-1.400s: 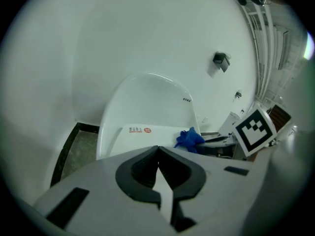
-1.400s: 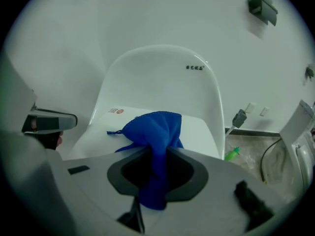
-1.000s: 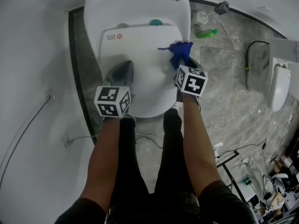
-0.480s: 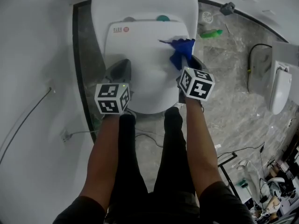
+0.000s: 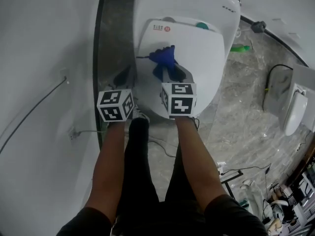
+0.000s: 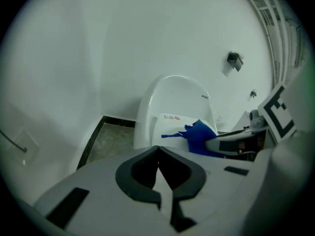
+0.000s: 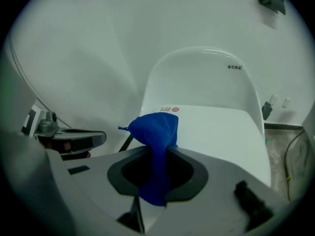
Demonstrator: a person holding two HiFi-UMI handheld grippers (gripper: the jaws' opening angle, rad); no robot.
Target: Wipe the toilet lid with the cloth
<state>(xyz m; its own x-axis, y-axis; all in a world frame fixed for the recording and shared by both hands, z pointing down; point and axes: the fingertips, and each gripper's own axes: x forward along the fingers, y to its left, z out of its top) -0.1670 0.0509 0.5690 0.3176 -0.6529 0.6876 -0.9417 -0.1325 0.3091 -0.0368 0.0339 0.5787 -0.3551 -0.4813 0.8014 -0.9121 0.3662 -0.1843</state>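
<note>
where the person's forearms reach forward, the left gripper hangs clenched on nothing, just off the toilet's left edge above the dark floor strip. to its right, the right gripper grips the blue cloth, which is bunched over the left part of the closed toilet lid.

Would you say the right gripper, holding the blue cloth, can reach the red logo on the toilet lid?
Probably yes: the right gripper, shut on the blue cloth, is over the toilet lid, nothing lies between it and the red logo, and the left gripper is off to the side.
</note>
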